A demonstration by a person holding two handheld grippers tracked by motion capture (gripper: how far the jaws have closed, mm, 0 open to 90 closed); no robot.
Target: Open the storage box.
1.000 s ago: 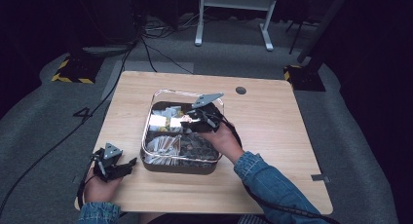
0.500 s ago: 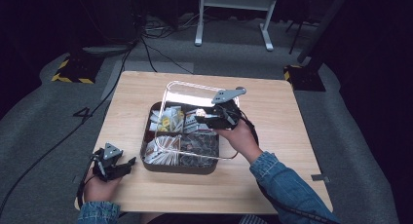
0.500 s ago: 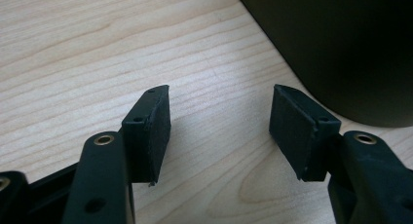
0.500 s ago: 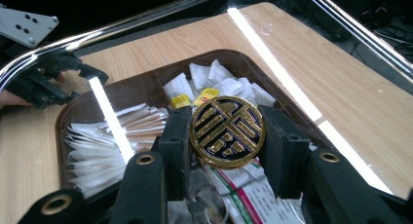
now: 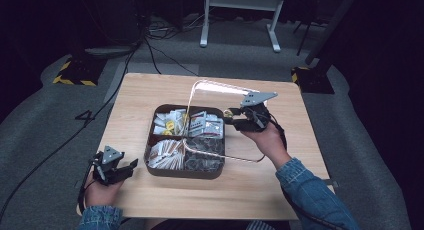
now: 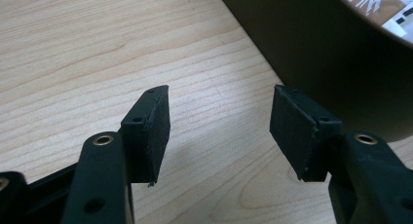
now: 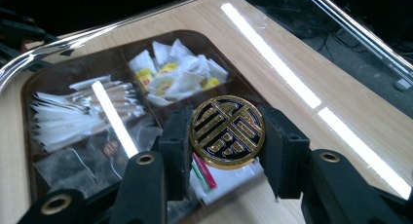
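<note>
The right gripper (image 5: 231,118) is up over the right edge of the brown tray (image 5: 150,140), and its jaws are pinched on a round gold knob (image 7: 227,131) with a dark fretwork pattern. That knob belongs to the clear lid (image 5: 220,120), which hangs tilted from the gripper: its far edge is lifted high and catches a bright strip of light, while its near edge dips down over the tray's front compartments. The person's right hand (image 5: 265,140), in a denim sleeve (image 5: 310,195), holds the tool from the right side.

Seen along those jaws through the lid, the tray is split into four compartments. Small white and yellow sachets (image 7: 180,73) lie beyond the knob, long white paper sticks (image 7: 78,109) sit off to the left of the jaws, and dark clear-wrapped packets (image 7: 92,156) lie nearer in on the left. A white packet with a red and green edge (image 7: 219,177) lies right under the knob.

The left gripper (image 5: 117,170) rests low on the wooden table (image 5: 150,90), well apart from the other tool, just beside the tray's left front corner. Its jaws stand wide apart with nothing between them, bare wood under the gap, and the tray's dark wall (image 6: 331,53) curves past just beyond the right-hand jaw.
</note>
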